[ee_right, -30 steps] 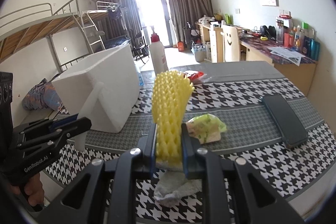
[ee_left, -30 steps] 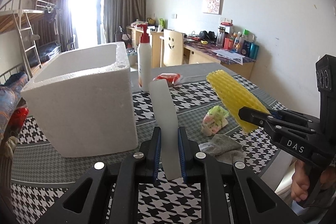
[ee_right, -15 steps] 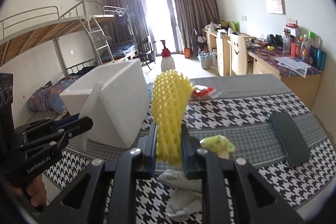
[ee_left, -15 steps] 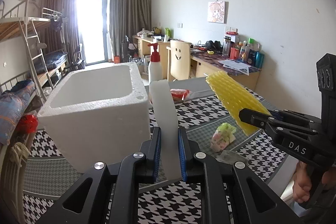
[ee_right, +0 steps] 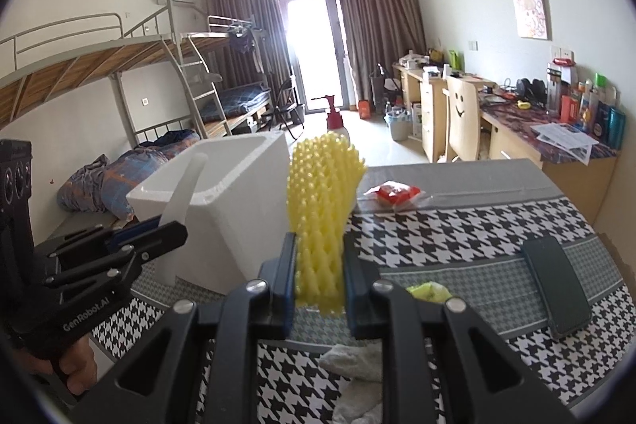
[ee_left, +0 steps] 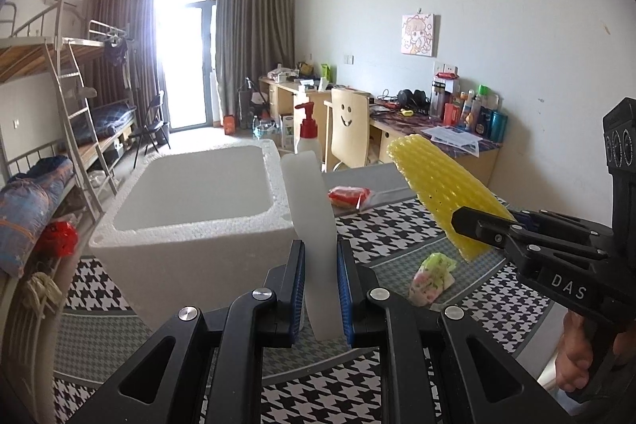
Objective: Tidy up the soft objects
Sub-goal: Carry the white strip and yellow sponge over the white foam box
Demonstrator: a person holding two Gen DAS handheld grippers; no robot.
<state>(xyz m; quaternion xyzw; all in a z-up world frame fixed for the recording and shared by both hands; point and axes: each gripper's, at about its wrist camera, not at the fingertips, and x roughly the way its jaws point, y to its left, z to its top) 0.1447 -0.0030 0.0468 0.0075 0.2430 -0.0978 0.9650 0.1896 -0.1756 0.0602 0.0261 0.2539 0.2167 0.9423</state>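
My left gripper (ee_left: pixel 320 289) is shut on a white foam strip (ee_left: pixel 310 221) that stands upright between its blue pads. It hovers just in front of the open white foam box (ee_left: pixel 190 193). My right gripper (ee_right: pixel 320 277) is shut on a yellow foam net sleeve (ee_right: pixel 320 201), held upright above the table. In the left wrist view that sleeve (ee_left: pixel 437 185) shows to the right, clamped in the right gripper (ee_left: pixel 483 227). The right wrist view shows the left gripper (ee_right: pixel 167 231) with the strip (ee_right: pixel 181 189) beside the box (ee_right: pixel 238 201).
On the houndstooth table (ee_left: pixel 397 237) lie a green and pink soft bundle (ee_left: pixel 431 275), a red packet (ee_left: pixel 348 195) and a grey cloth (ee_right: pixel 353 368). A dark phone (ee_right: pixel 554 291) lies at the right. A pump bottle (ee_left: pixel 308 134) stands behind the box.
Both grippers have risen with their foam pieces. The inside of the box now shows from above, and the table items sit lower in both views.
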